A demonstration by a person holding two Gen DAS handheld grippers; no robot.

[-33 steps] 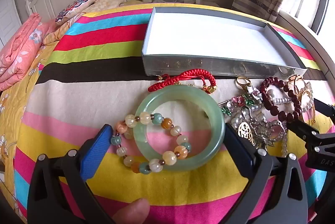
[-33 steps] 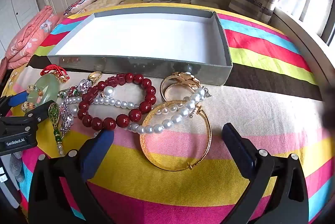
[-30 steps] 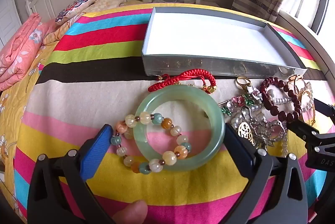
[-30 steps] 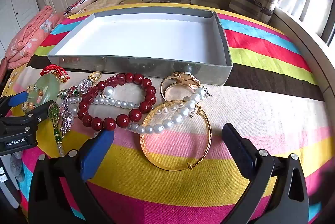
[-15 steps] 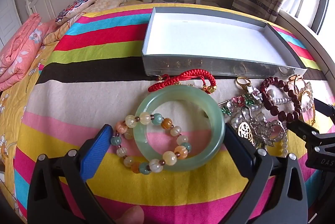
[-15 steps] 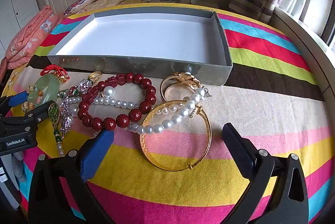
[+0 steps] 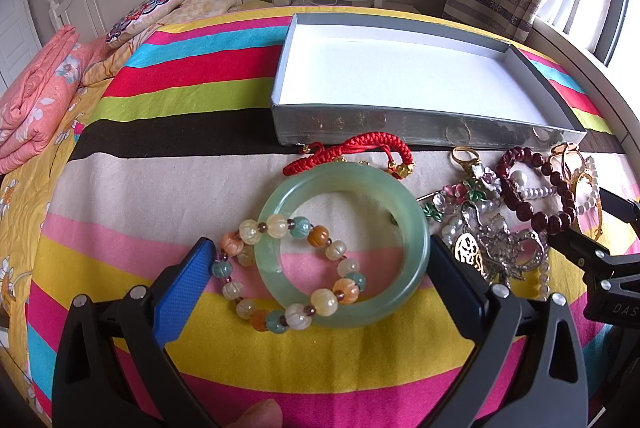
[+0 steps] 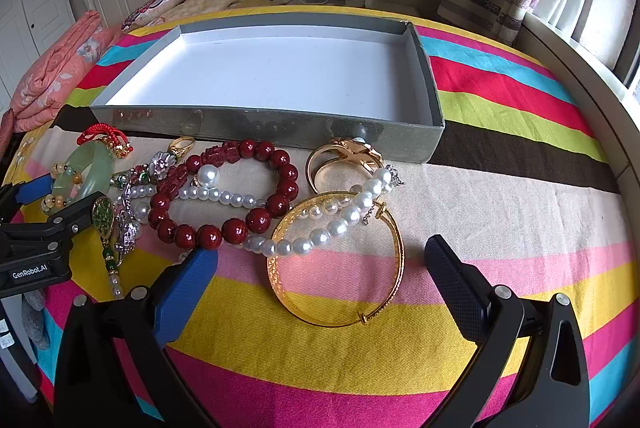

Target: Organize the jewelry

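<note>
The left gripper (image 7: 316, 274) has its fingers spread wide and holds nothing. They straddle the jade bangle (image 7: 414, 228), which lies flat on the striped bed (image 7: 160, 187). A bead bracelet (image 7: 276, 226) is draped over the bangle's near rim and through its middle. If the fingers close here, the left pad would likely meet the beads first, so the smooth bangle could slip or drag the bracelet along. A red cord (image 7: 372, 143) lies against the bangle's far edge, between it and the box (image 7: 400, 129); it may snag on a lift.

To the right is a tangle of brooches (image 7: 496, 244). The right gripper (image 8: 320, 260) is also wide open and empty, flanking a gold bangle (image 8: 396, 268). A pearl strand (image 8: 320, 236) crosses that bangle and runs under the red bracelet (image 8: 208, 234), so lifting any one could pull the others. A gold cuff (image 8: 344, 151) lies just before the box wall. The box has nothing in it, so by my judgement the sorting has not begun.

Only the left view shows how the beads thread the jade bangle. Only the right view shows the pearl strand's full path, the gold bangle whole, and the box's right end.
</note>
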